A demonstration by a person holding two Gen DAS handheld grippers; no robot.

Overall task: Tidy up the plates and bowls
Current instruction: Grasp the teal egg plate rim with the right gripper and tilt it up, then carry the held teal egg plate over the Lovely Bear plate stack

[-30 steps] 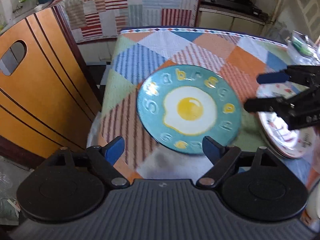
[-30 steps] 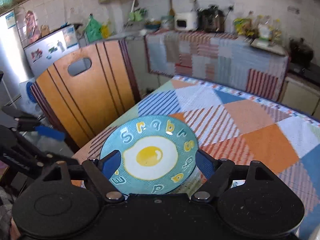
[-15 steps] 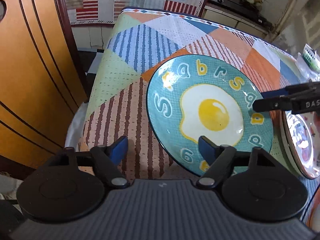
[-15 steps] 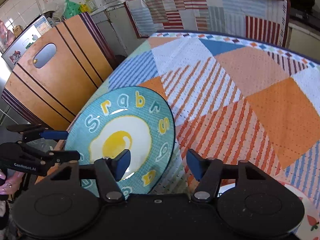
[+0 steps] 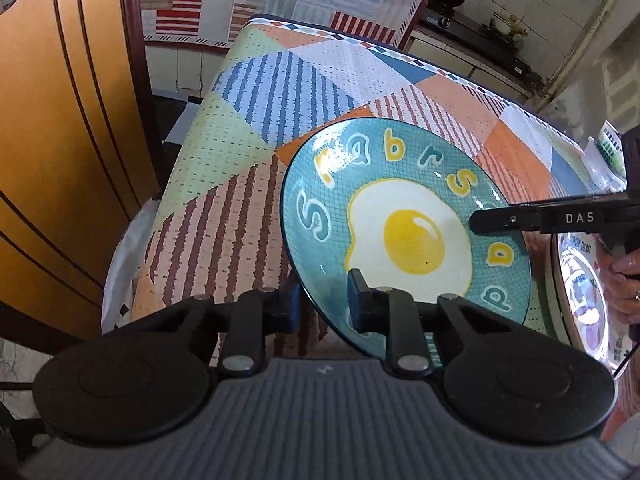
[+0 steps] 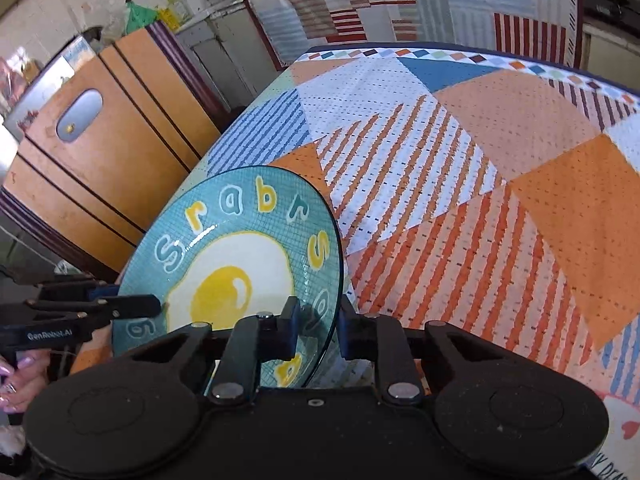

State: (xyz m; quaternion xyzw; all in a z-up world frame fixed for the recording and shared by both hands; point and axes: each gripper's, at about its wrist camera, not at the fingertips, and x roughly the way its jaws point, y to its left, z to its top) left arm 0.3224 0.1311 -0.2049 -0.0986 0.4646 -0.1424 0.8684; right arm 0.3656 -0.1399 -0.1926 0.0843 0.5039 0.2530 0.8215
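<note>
A teal plate (image 5: 400, 208) printed with a fried egg and letters lies on the patchwork-cloth table (image 5: 240, 184). My left gripper (image 5: 322, 306) straddles its near-left rim; its jaws are closing, one pad under the rim and one on top, pressing on it. In the right wrist view the same teal plate (image 6: 240, 248) sits at the left, and my right gripper (image 6: 320, 326) pinches its right rim, jaws closing too. Each gripper shows in the other's view: the right gripper (image 5: 500, 220) over the plate's far side, the left gripper (image 6: 132, 306) at its left edge.
A white plate with a cartoon print (image 5: 580, 280) lies just right of the teal one, also seen as the white plate (image 6: 616, 440). An orange wooden panel (image 5: 60, 160) stands left of the table. A cloth-covered counter (image 6: 420, 8) lies behind. A person's hand (image 5: 624, 280) holds the right gripper.
Both grippers came down onto the teal plate from opposite sides. Their jaws went from wide apart to narrow, pinching the rim.
</note>
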